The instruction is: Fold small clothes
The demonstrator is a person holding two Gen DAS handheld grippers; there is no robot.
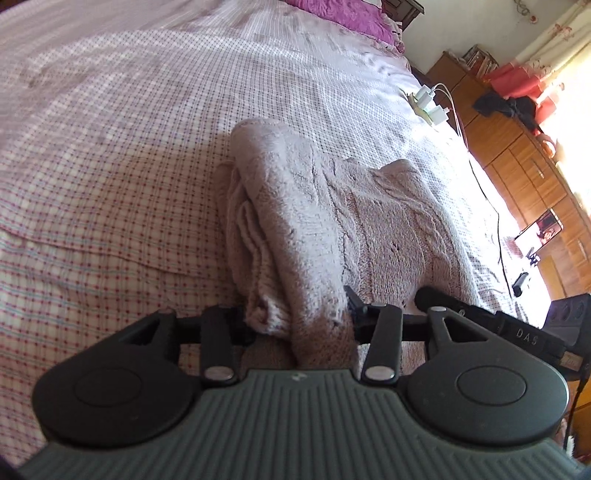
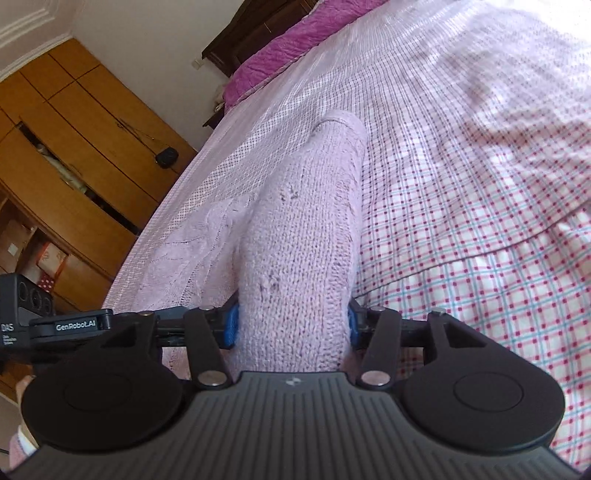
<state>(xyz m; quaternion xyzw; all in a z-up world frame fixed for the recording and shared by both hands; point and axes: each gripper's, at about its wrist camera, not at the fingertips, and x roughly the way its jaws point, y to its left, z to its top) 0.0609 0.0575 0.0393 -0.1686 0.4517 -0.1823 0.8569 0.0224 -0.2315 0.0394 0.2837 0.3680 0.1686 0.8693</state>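
Looked like the mid-fold step to me; both grippers had hold of the same pale pink knitted sweater [image 1: 332,206] and were carrying a doubled-over part of it across the rest; the sweater lay on the bed [image 1: 110,147], close to the side edge facing the wooden wardrobes [image 1: 524,162], well short of the magenta pillow [image 1: 343,14] at the head end.

The left gripper [image 1: 301,325] was pinching a thick roll of the knit between its fingers; the right gripper [image 2: 291,325] was doing the same, its blue fingertip pads [image 2: 231,325] pressed into a fat tube of fabric, probably a sleeve or a folded edge, can't tell which.

Next move, I'd guess: lower that lifted part flat onto the body of the sweater, line up the edges, then let go; both ends would need to come down together or the fold goes crooked.

Textures: the sweater was chunky wool-type knit, plain stocking stitch on the raised part, a cable pattern on the flat part, a few tiny dark fuzz specks; soft, floppy, bulky where doubled. The bed sheet was thin woven cotton in a small red and blue check, slightly rippled; white phone chargers [image 1: 432,107] sat on a power strip at the bed's edge.
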